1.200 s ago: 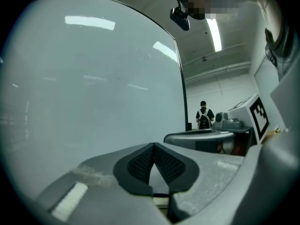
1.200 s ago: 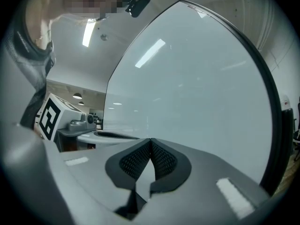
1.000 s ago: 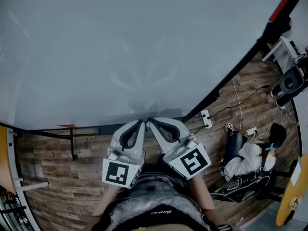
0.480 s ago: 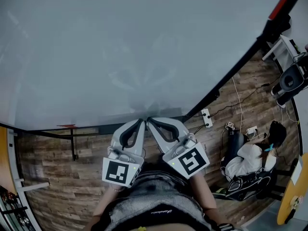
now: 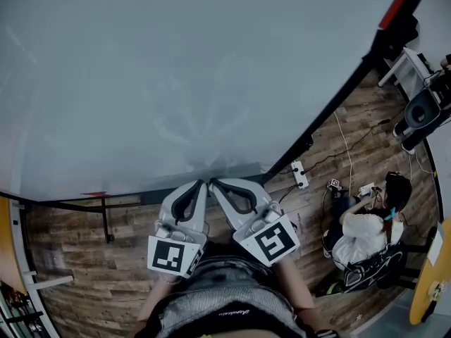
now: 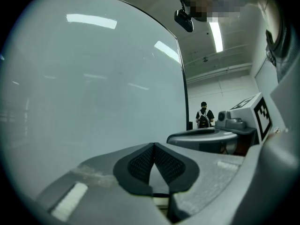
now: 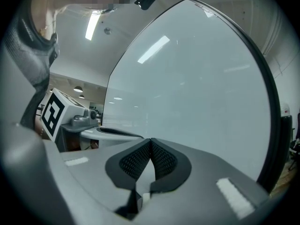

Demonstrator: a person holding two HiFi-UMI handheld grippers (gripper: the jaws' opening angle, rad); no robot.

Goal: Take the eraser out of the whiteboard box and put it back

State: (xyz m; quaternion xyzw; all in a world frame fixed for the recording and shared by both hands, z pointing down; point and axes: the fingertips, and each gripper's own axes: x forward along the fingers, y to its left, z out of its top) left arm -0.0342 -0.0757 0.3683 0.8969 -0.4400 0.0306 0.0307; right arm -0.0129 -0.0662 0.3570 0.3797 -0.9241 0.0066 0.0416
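Note:
A large whiteboard [image 5: 183,69] fills most of the head view. My two grippers are side by side below its lower edge, tips almost touching each other. The left gripper [image 5: 202,183] is shut, its dark pads meeting with nothing between them [image 6: 153,145]. The right gripper [image 5: 212,182] is also shut and empty [image 7: 150,139]. Both point level at the board's surface. A pale grey strip [image 5: 232,169] runs along the board's bottom edge just ahead of the tips. No eraser shows in any view.
The whiteboard's black stand [image 5: 106,217] crosses the wooden floor [image 5: 77,259] at the left. On the right are a power strip [image 5: 301,174], cables, a seated person [image 5: 363,231] and black equipment [image 5: 423,111]. A person [image 6: 203,118] stands far off.
The head view has shifted a little, so the board and grippers sit slightly lower left. The seated person at the right has changed posture. Both grippers keep their pose and stay shut.

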